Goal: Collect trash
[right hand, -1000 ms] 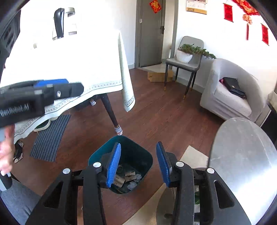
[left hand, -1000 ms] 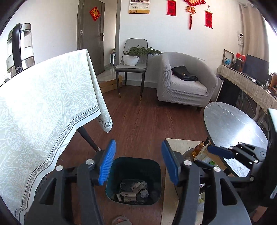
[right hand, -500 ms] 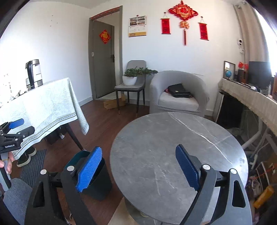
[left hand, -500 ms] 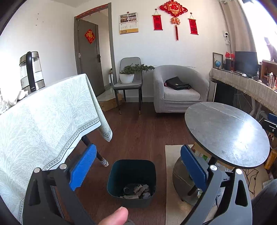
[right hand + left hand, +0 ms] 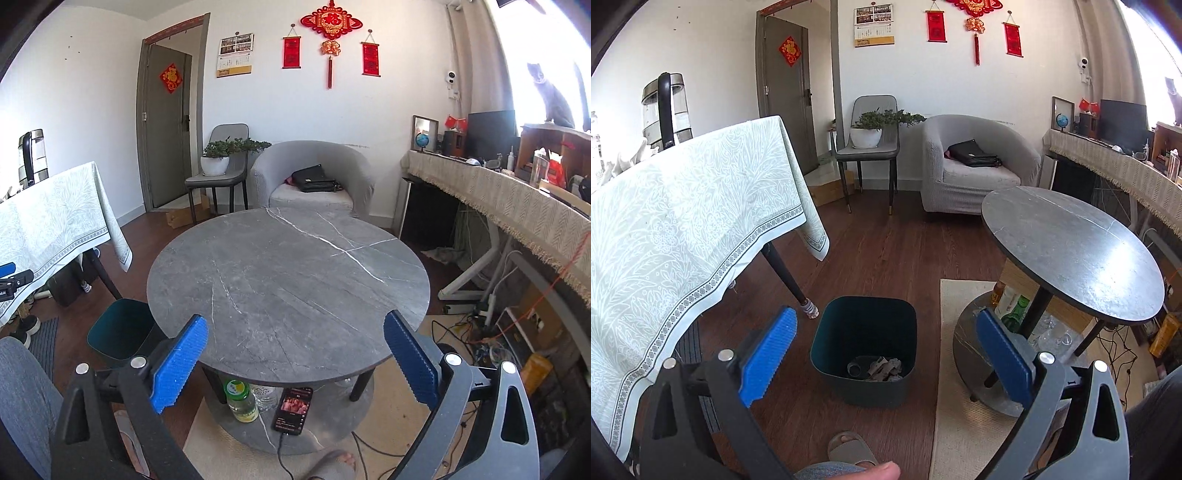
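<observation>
Left gripper point(image 5: 886, 354) gapes wide and empty above the teal bin point(image 5: 864, 350), showing trash point(image 5: 875, 368) inside. Right gripper point(image 5: 293, 360), jaws opening, empty, faces the round table point(image 5: 288, 280); its view hides the bin's contents.

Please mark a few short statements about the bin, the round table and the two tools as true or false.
1. The teal trash bin stands on the floor and holds crumpled scraps. True.
2. A phone lies on top of the round marble table. False: the phone lies on the shelf under it.
3. The left tool grips a paper scrap. False: it is open, with nothing between its fingers.
4. A black bag lies on the grey armchair. True.
</observation>
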`<action>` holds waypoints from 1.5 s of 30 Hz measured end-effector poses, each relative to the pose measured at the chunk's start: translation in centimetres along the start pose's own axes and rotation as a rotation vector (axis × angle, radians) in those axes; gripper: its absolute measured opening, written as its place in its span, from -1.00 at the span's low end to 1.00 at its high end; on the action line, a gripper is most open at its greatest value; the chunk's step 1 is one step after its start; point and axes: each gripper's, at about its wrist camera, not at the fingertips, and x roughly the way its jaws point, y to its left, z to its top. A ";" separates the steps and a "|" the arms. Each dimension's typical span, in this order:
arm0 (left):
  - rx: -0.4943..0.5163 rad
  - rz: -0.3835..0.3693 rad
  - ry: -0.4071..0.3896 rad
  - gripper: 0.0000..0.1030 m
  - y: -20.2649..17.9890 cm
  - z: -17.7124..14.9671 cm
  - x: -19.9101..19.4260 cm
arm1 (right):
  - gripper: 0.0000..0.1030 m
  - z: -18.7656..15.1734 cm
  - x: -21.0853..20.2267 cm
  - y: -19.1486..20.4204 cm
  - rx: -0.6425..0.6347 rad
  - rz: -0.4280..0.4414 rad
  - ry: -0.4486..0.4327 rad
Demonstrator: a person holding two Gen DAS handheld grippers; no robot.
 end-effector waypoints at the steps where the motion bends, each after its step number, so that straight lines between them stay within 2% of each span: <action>1: 0.000 0.000 -0.005 0.93 -0.1 0.0 0.0 | 0.88 0.0 -0.1 0.2 -0.013 0.003 -0.007; 4: 0.011 0.004 -0.004 0.93 -0.4 -0.1 0.1 | 0.88 -0.2 0.2 0.3 -0.025 0.015 0.015; 13: 0.020 0.006 -0.001 0.93 -1.0 -0.1 0.4 | 0.89 -0.2 0.1 1.0 -0.017 0.098 0.001; 33: 0.057 0.023 -0.030 0.93 -1.8 -0.3 -0.2 | 0.90 -0.1 0.2 2.8 -0.076 0.100 0.012; 45: 0.054 0.023 -0.030 0.93 -1.7 -0.3 -0.1 | 0.90 -0.1 0.2 3.0 -0.059 0.104 0.007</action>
